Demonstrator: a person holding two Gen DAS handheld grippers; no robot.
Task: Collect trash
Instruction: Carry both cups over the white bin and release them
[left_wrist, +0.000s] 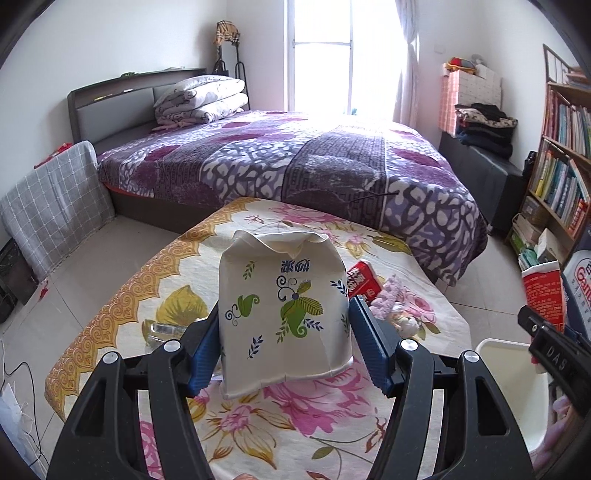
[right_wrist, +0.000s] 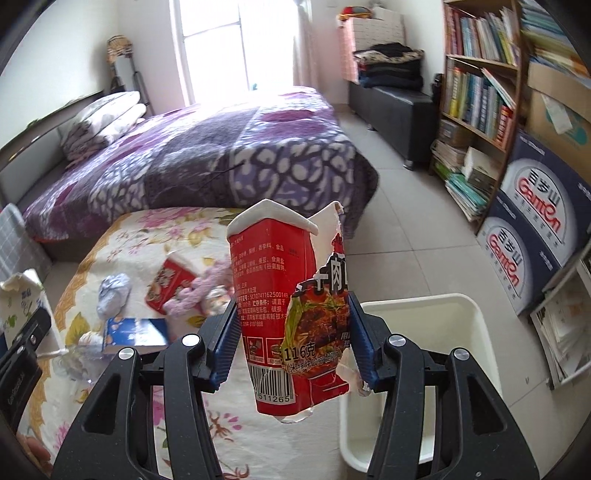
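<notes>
The torn red noodle cup (right_wrist: 291, 314) is pinched in the right gripper (right_wrist: 291, 341) jaws; the left gripper (left_wrist: 284, 343) jaws pinch a squashed white leafy paper cup (left_wrist: 282, 314). Either could slip and miss the white plastic bin (right_wrist: 476, 314).

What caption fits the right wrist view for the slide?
Right tool grips a torn red noodle cup beside the white bin.

I'm working in a home bedroom. A double bed (left_wrist: 288, 162) with a purple patterned blanket fills the middle, folded quilts (left_wrist: 201, 98) stacked by its headboard (left_wrist: 110, 96). A bright window (left_wrist: 321, 51) stands behind it. Along the right wall I see a wooden bookshelf (right_wrist: 480, 74) crammed with books, stacked Ganten cartons (right_wrist: 535, 221), and folded clothes (right_wrist: 391, 62) on a dark bench (right_wrist: 395, 107). The floor is pale tile (right_wrist: 417, 221).
</notes>
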